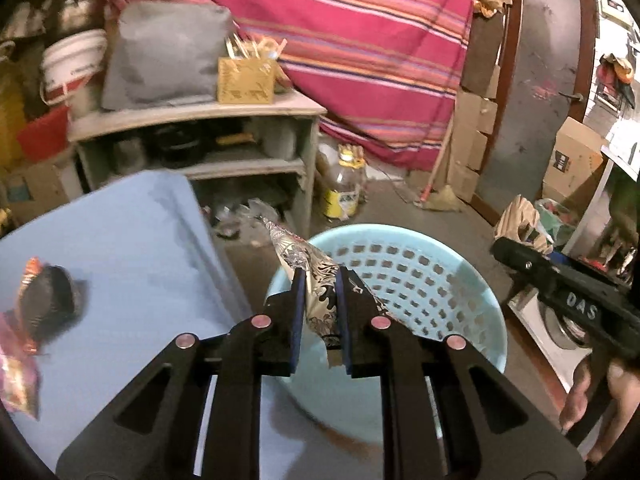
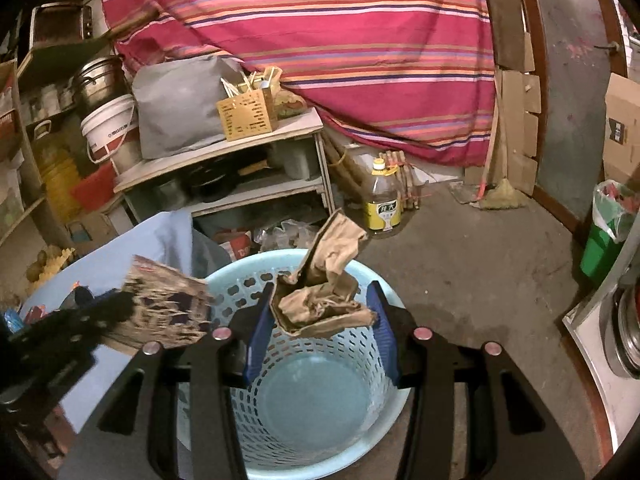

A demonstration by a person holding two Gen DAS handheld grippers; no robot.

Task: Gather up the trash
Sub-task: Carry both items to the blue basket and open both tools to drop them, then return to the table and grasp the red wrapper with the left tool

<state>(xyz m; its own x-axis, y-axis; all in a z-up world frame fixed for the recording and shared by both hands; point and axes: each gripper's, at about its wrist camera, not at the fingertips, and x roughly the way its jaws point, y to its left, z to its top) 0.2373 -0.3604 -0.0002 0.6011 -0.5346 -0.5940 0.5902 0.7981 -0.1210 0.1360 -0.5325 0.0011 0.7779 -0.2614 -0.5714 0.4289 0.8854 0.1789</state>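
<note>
Over the light blue perforated basket (image 1: 424, 280), my left gripper (image 1: 321, 280) is shut on a cream and black patterned wrapper (image 1: 294, 250), which sticks up and away between the blue pads. In the right wrist view my right gripper (image 2: 322, 290) is shut on a crumpled brown paper bag (image 2: 320, 300) above the basket (image 2: 312, 400), whose bottom is bare. The left gripper (image 2: 120, 306) with its wrapper (image 2: 168, 308) shows at the left, near the basket rim. The right gripper (image 1: 510, 250) with the brown bag (image 1: 520, 216) shows at the right of the left wrist view.
A blue-covered table (image 1: 120, 264) left of the basket carries an orange wrapper (image 1: 16, 360) and a dark lump (image 1: 48, 296). Behind stand a grey shelf unit (image 1: 200, 140), an oil bottle (image 2: 382, 200), a broom (image 2: 500, 192) and a green lined bin (image 2: 604, 240).
</note>
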